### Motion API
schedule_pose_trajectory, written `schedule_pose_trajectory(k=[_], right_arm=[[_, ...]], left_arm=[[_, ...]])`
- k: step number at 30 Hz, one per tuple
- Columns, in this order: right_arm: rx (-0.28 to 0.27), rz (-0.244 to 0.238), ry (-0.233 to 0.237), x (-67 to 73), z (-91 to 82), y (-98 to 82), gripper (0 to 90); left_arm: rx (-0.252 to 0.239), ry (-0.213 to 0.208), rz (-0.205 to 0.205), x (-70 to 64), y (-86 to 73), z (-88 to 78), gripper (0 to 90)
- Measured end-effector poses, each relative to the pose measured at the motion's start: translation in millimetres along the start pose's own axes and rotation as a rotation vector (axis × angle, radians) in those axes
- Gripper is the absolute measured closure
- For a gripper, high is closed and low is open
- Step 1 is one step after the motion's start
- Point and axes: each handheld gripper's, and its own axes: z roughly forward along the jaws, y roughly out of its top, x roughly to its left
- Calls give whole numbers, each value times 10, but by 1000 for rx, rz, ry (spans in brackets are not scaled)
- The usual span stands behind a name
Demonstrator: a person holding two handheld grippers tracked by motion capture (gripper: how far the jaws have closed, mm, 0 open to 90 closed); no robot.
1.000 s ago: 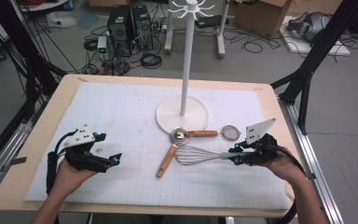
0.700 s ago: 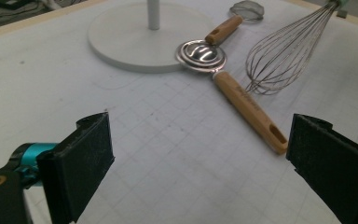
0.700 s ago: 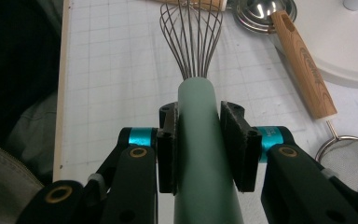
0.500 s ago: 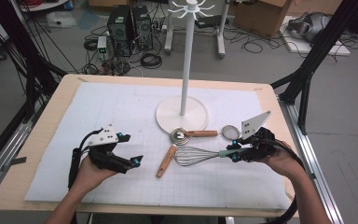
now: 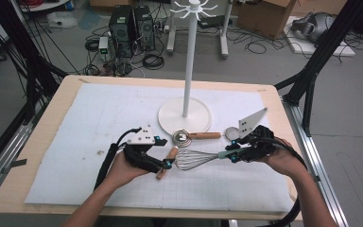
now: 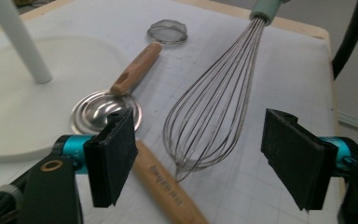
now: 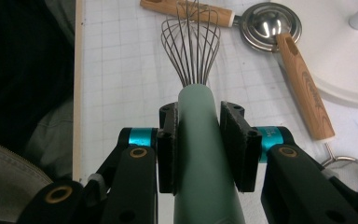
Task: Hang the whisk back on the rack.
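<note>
At the tabletop, we see the right tool clamped on the pale green handle of a wire whisk, which lies at about 6 o'clock from the white stand. The left tool, jaws apart and just closing with the whisk's wire tip between them but untouched, sits at the whisk's 9 o'clock, over a wooden-handled scoop.

Whisk lies before stand, beside spoon.
</note>
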Motion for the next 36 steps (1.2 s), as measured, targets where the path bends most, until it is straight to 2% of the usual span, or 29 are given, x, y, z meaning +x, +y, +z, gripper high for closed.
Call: schedule_pose_trajectory(k=[9, 13, 17, 27, 31, 36], right_arm=[[20, -25, 8, 9, 9, 149, 686], [27, -30, 14, 11, 21, 179, 686], [42, -33, 21, 29, 20, 225, 686], [66, -51, 29, 29, 25, 338, 686], [72, -61, 29, 31, 28, 378, 686], [78, -73, 23, 46, 26, 428, 686]], left_arm=[[6, -67, 31, -102, 123, 256, 359], [21, -117, 78, -210, 257, 405, 368], [32, -142, 94, -245, 344, 532, 388], [53, -168, 117, -307, 503, 772, 456], [57, -173, 138, -346, 594, 852, 492], [60, -174, 156, -375, 668, 900, 576]])
